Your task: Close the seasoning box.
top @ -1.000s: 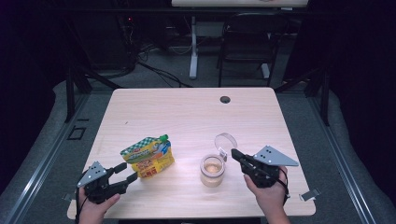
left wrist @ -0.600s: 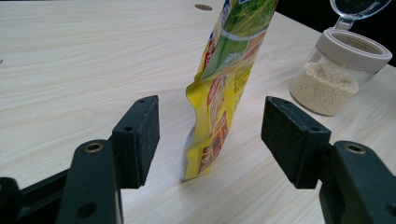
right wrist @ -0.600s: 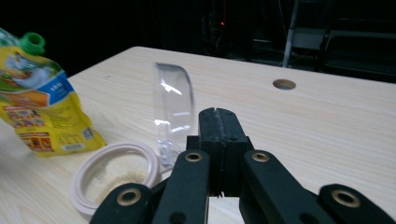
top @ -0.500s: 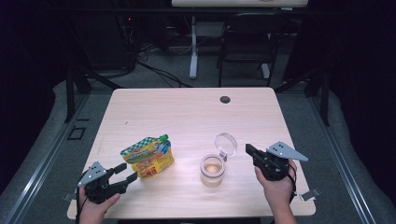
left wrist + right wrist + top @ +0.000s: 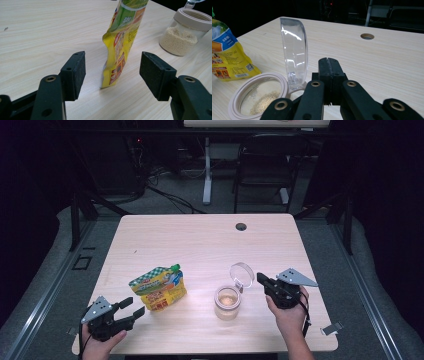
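Right gripper (image 5: 263, 281), jaws together, backs off the jar (image 5: 227, 303) toward 3 o'clock; left gripper (image 5: 132, 306), jaws apart, should square on the pouch (image 5: 159, 286).

Yellow-green pouch (image 5: 158, 287) upright mid-table, near open jar (image 5: 227, 302) with raised clear lid (image 5: 242, 274).

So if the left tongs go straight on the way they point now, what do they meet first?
Most likely the yellow pouch: in the left gripper view it stands directly ahead, between the lines of the open left tongs. The jar is farther off to one side, though depth is hard to judge.
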